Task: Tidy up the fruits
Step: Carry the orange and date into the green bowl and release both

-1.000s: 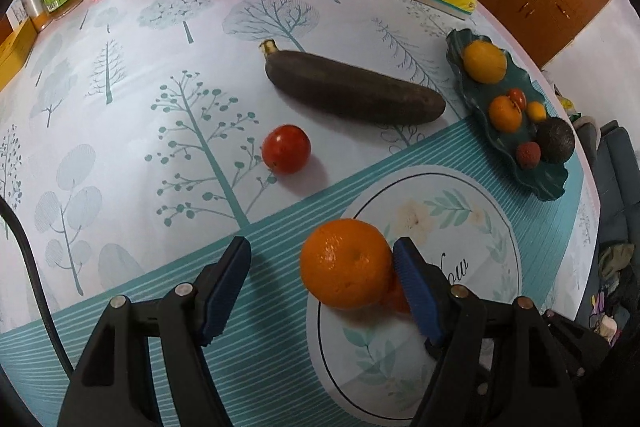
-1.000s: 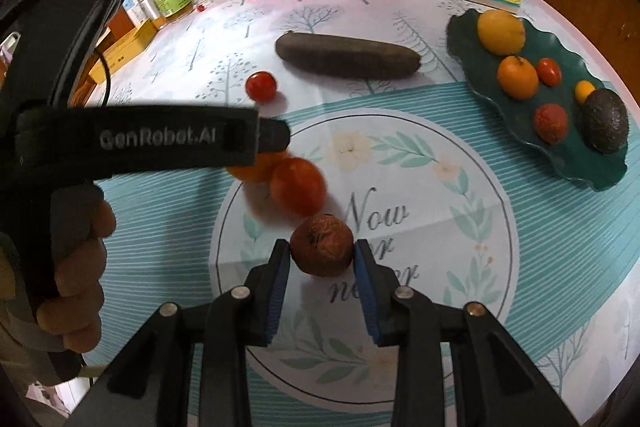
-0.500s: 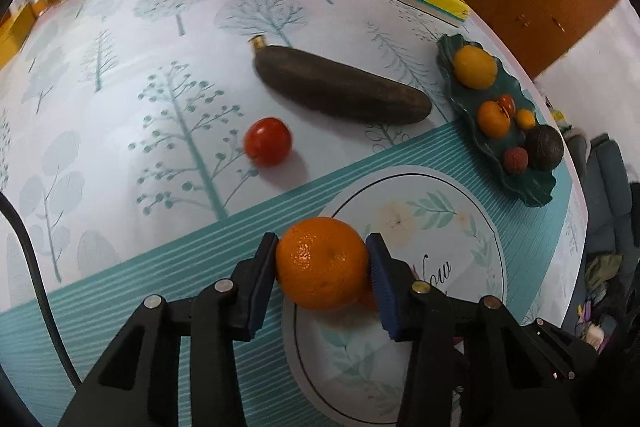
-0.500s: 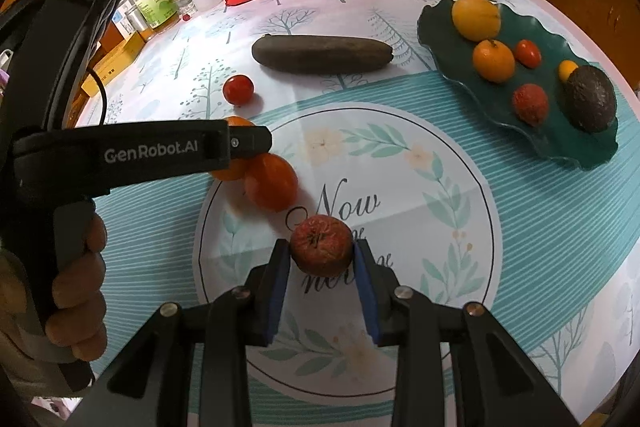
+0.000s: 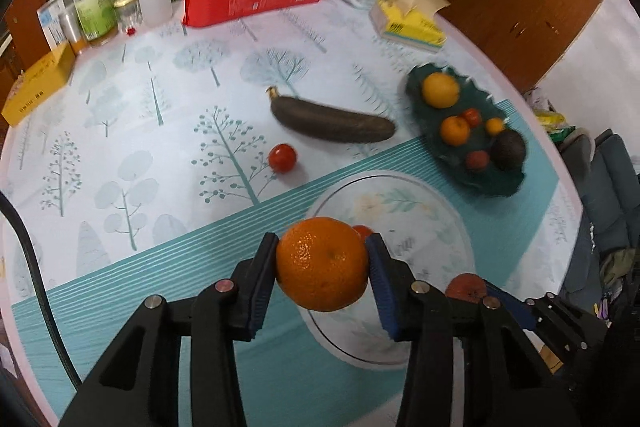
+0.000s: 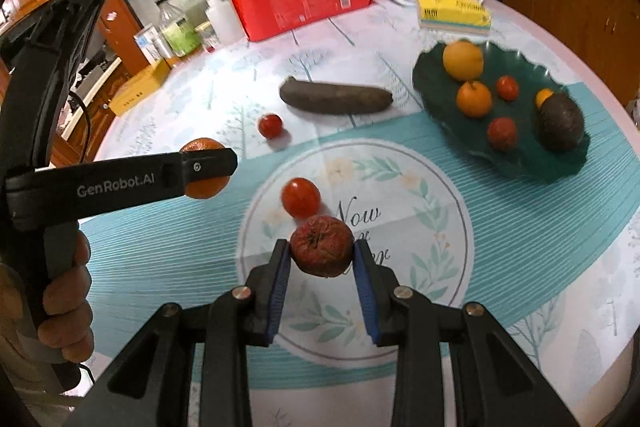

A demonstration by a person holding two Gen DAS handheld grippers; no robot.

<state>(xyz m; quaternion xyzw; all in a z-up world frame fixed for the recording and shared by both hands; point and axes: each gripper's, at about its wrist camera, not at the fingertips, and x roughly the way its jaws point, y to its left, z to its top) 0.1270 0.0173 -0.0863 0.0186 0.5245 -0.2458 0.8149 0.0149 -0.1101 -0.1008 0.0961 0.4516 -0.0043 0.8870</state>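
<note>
2 claws loaded: left claw [image 5: 322, 269] grips orange [image 5: 322, 264], right claw [image 6: 321, 254] wrinkled fruit [image 6: 321, 245].

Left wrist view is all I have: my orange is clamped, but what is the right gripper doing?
Observer: The right gripper is shut on a wrinkled dark red fruit, stem end toward its camera.
Operator: What is the red thing peeking out behind my orange?
Observer: A tomato. The right wrist view shows it whole, lying on the round print of the tablecloth.
</note>
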